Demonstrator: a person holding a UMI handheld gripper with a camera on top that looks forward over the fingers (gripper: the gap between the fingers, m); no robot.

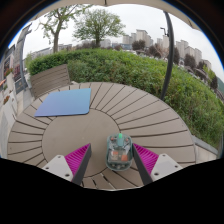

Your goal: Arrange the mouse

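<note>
A small see-through mouse (119,150) with coloured parts inside rests on the round wooden slatted table (100,120). It lies between my gripper's (112,160) fingers, closer to the right pad (146,158), with a clear gap to the left pad (78,158). The fingers are open. A blue mouse mat (63,102) lies flat on the table beyond the fingers, to the far left.
The table's curved edge (172,112) runs round to the right and far side. A wooden bench (50,78) stands behind the mat. A green hedge (150,75) lies beyond the table, with trees and buildings farther off.
</note>
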